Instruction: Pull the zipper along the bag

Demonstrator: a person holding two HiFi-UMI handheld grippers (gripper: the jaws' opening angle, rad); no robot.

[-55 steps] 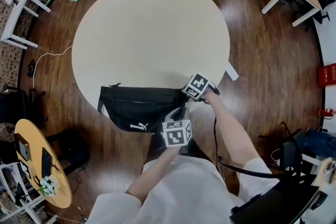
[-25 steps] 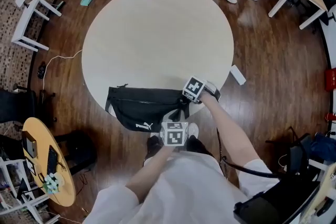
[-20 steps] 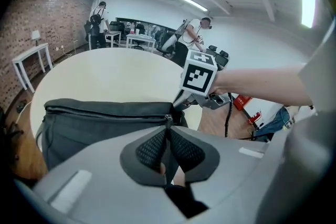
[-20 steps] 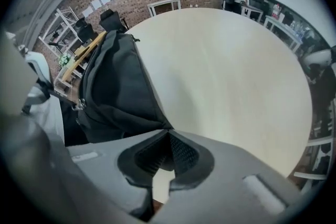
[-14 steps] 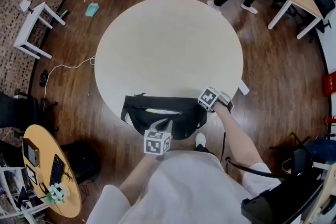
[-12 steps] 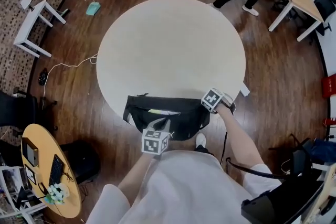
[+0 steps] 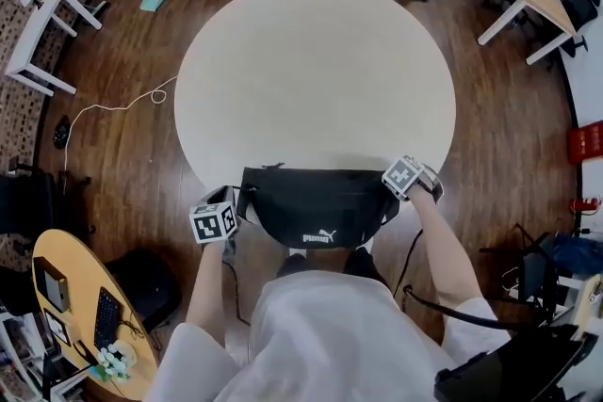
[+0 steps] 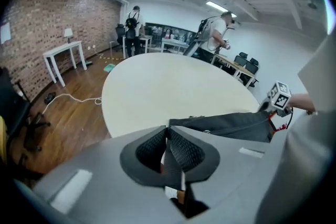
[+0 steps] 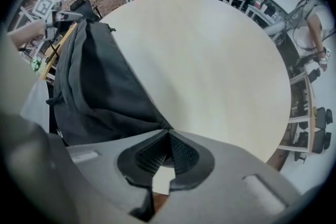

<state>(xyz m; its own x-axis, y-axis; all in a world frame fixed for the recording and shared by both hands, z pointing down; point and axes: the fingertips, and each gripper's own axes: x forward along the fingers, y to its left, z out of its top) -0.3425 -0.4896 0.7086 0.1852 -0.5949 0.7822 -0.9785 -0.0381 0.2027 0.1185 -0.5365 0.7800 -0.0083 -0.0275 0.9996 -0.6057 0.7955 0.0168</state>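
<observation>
**Desk:** How are the arms set?

**Operator:** Both of my bare forearms reach up from the bottom of the head view, spread wide. My left forearm (image 7: pixel 203 297) rises at lower left to the left gripper (image 7: pixel 229 199). Its marker cube (image 7: pixel 214 221) sits left of centre, just off the table's rim. My right forearm (image 7: pixel 443 240) climbs from lower right to the right gripper (image 7: pixel 394 191), right of centre at the same near rim.

**Desk:** And the bag?

**Operator:** The black bag (image 7: pixel 320 202) lies stretched between my two tools at lower centre, along the near edge of the round table (image 7: pixel 316 61). Its lower part hangs over the rim, and a white logo (image 7: pixel 317 237) faces the camera. I have one tool at each end of it.

**Desk:** How do the jaws stand?

**Operator:** In the left gripper view my left jaws are pressed together at the bag's left end. The fabric runs right into their tips and stretches away toward centre right. The zipper pull is too small to make out there. In the right gripper view my right jaws are pressed together on the bag's right corner, which narrows to a point at their tips. The bag fills the left half of that view, with bare tabletop to its right.
</observation>
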